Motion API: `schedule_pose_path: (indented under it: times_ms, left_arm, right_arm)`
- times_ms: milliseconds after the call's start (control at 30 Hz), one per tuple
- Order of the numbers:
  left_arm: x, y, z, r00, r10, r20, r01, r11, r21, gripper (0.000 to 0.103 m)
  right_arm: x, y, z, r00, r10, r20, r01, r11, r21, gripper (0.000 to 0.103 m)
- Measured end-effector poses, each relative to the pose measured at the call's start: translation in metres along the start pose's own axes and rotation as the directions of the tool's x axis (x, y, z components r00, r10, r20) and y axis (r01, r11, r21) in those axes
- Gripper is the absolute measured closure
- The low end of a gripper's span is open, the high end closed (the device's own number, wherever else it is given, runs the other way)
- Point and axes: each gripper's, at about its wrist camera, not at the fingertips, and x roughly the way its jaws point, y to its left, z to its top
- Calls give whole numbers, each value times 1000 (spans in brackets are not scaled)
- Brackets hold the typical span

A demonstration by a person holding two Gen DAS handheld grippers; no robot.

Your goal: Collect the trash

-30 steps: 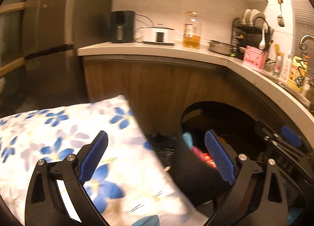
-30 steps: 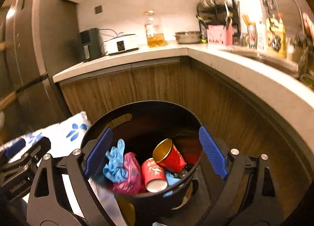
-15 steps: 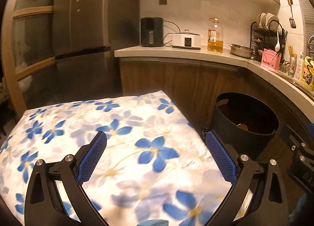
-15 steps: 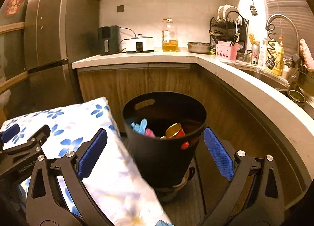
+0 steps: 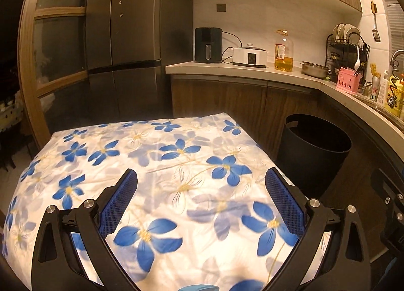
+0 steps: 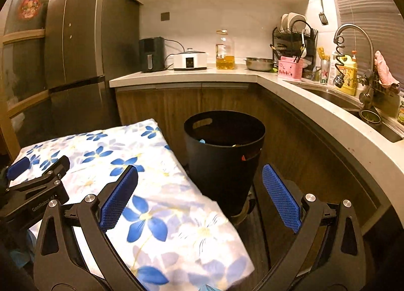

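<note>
A black round trash bin stands on the floor beside the table, against the wooden cabinets; it also shows in the left wrist view. A bit of blue and gold trash peeks over its rim. My left gripper is open and empty above the table with the white cloth with blue flowers. My right gripper is open and empty, above the table's right edge, short of the bin. The left gripper shows at the left of the right wrist view.
The flowered table fills the near left. A curved countertop runs right, with a sink, dish rack, oil bottle, cooker and air fryer. A tall fridge stands at the back left.
Both grippers have pulled back and up from the bin. The bin was close under the right gripper with trash in plain sight; now it stands farther off. The table now fills the left view.
</note>
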Motion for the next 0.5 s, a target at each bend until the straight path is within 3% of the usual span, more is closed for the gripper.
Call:
schedule_pose_path:
  times_ms: [500]
  left_arm:
    - [-38,23,-12,998,40,40,-40,999,0,6]
  right_arm:
    - [-38,26,-15,998,57,14,-57,998,-26,6]
